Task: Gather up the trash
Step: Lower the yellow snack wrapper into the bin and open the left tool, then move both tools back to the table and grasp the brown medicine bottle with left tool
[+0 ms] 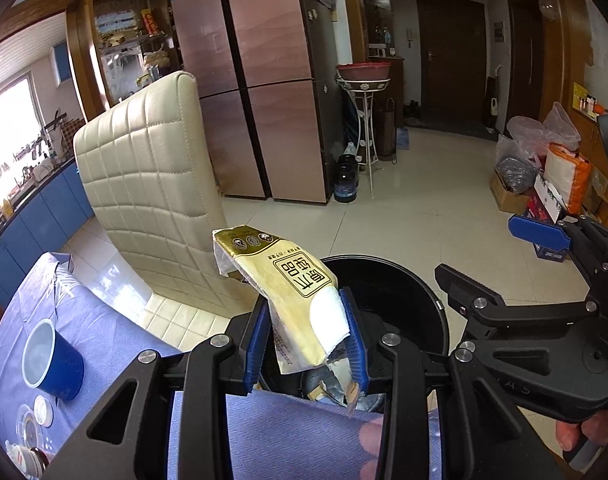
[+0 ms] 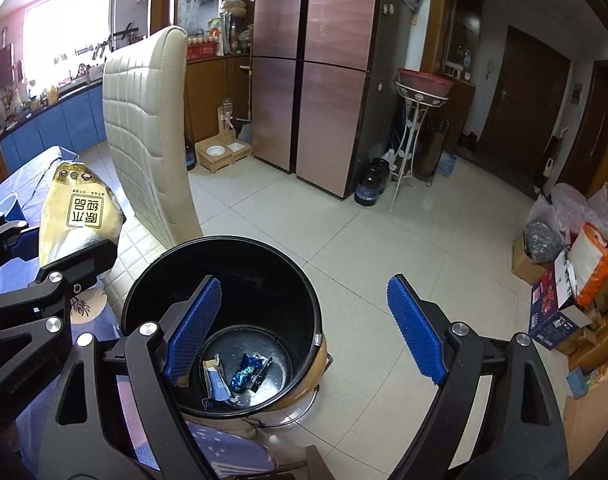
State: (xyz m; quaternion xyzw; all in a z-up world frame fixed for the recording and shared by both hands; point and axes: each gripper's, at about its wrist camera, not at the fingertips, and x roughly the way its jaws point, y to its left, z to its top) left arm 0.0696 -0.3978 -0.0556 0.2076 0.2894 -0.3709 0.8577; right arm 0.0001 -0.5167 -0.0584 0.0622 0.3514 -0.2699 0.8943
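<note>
The yellow wrapper (image 1: 292,292), a crumpled empty snack packet, stands pinched by its lower end between the blue pads of the left hand-held gripper (image 1: 306,340), raised above the near rim of the black trash bin (image 1: 408,292). It looks light, thin and floppy, probably slippery foil, so a firm pinch low on the folded part suits it. The right hand-held gripper (image 2: 308,328) hangs over the bin with its jaws spread wide, holding nothing. Only the right wrist view shows the bin's bottom, where a blue wrapper (image 2: 246,372) and torn packaging lie; the left view alone shows the blue cup (image 1: 50,360) on the cloth-covered surface (image 1: 116,320).
</note>
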